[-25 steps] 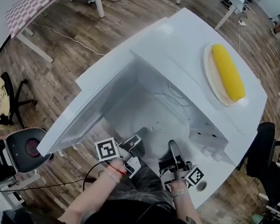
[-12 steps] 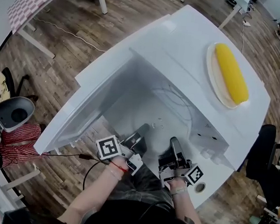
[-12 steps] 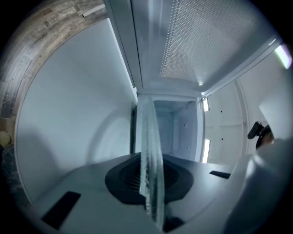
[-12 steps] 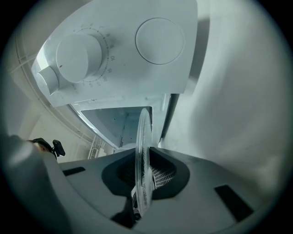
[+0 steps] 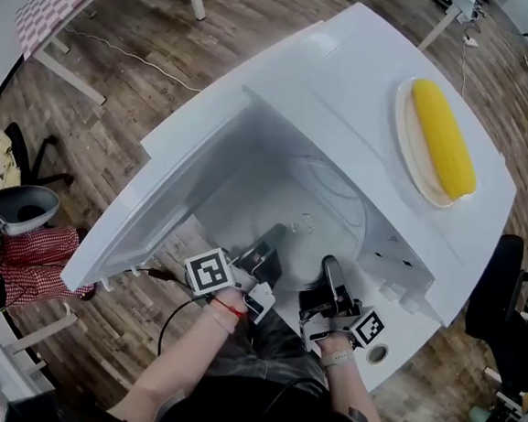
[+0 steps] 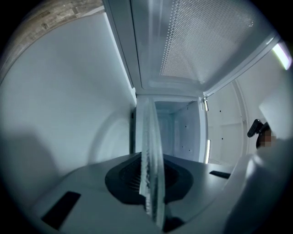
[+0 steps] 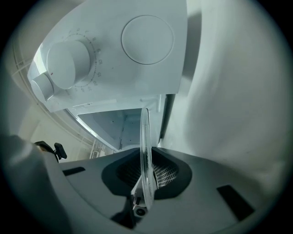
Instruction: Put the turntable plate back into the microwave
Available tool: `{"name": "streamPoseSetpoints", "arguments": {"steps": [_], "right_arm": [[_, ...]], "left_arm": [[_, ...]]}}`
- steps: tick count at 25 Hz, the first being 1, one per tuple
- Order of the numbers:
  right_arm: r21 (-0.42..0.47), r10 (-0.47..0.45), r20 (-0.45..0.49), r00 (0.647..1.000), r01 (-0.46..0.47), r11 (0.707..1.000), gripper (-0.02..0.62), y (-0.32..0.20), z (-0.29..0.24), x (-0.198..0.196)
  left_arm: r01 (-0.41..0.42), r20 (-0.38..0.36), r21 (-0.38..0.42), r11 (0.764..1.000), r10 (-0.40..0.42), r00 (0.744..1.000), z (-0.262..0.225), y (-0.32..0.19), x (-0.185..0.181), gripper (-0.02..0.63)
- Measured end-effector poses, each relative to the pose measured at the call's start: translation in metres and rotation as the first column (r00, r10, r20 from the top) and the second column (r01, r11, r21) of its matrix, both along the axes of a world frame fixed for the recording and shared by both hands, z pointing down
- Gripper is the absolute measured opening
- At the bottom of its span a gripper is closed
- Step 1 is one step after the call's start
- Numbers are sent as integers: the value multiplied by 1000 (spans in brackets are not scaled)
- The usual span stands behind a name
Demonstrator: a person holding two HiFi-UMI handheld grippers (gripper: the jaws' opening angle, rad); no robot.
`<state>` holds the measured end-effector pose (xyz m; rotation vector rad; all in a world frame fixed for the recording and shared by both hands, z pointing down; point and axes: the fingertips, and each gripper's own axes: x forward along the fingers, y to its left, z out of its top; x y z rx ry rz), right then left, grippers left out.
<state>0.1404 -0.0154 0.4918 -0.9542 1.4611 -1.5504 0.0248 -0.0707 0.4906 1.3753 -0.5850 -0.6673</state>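
Microwave top point(image 5: 368, 72) carries plate point(image 5: 406, 140) w/ corn point(image 5: 443, 138); wood floor point(image 5: 115, 133) has chair point(image 5: 28, 162), table leg point(image 5: 69, 81).

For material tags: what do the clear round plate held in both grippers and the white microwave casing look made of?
Clear round turntable plate: likely glass; it is see-through, with a thick translucent edge and moulded ridges. White microwave casing: smooth and fairly glossy; it could be painted metal or plastic, the look does not settle which.

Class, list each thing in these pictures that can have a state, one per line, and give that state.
Microwave door: open, swung to the left.
Turntable plate: held by its near rim, reaching into the cavity.
Left tool: shut on the turntable plate.
Right tool: shut on the turntable plate.
Corn cob: lying on a dish atop the microwave.
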Motion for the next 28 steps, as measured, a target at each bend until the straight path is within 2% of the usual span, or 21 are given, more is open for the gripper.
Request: {"name": "streamPoseSetpoints", "arguments": {"steps": [5,16,28], "right_arm": [[1,-23,-3,1000,23,1000,44,3,1,-7],[-2,-146,28,989,146,989,57,8,4,-41],[-10,-167,38,985,168,986,57,-8,6,-53]], "left_arm": [[7,4,6,1000,-7,1000,2,-7,1,35],[37,-14,17,999,-37,999,3,-25,9,35],[54,-14,14,998,-53,998,1,-34,13,35]]}}
